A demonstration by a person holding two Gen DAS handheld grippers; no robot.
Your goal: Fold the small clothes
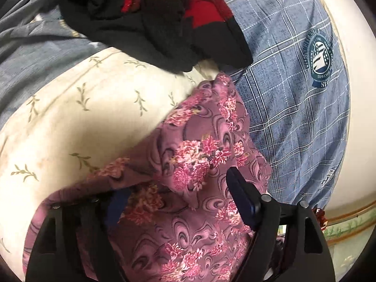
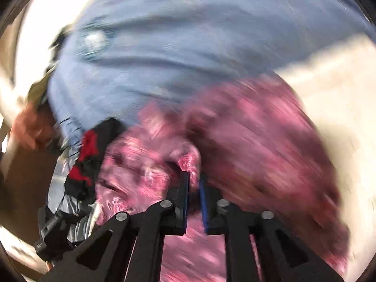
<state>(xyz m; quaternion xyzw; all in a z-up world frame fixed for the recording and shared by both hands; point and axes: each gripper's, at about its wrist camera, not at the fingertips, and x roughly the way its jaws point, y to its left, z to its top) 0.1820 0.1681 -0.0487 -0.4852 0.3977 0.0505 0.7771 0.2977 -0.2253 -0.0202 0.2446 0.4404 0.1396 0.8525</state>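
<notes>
A pink-purple floral garment (image 1: 199, 164) lies draped over a cream leaf-print pillow (image 1: 82, 122). My left gripper (image 1: 176, 197) is open, its fingers wide apart with the floral cloth bunched between and over them; the left finger is partly hidden under cloth. In the right wrist view, blurred by motion, my right gripper (image 2: 193, 183) is shut on a fold of the same floral garment (image 2: 258, 141), the pads close together with cloth pinched between.
A black and red garment (image 1: 152, 16) lies at the top, also seen in the right wrist view (image 2: 87, 155). A blue checked sheet with a round badge (image 1: 293, 82) covers the bed. A grey-blue cloth (image 1: 30, 47) lies at left.
</notes>
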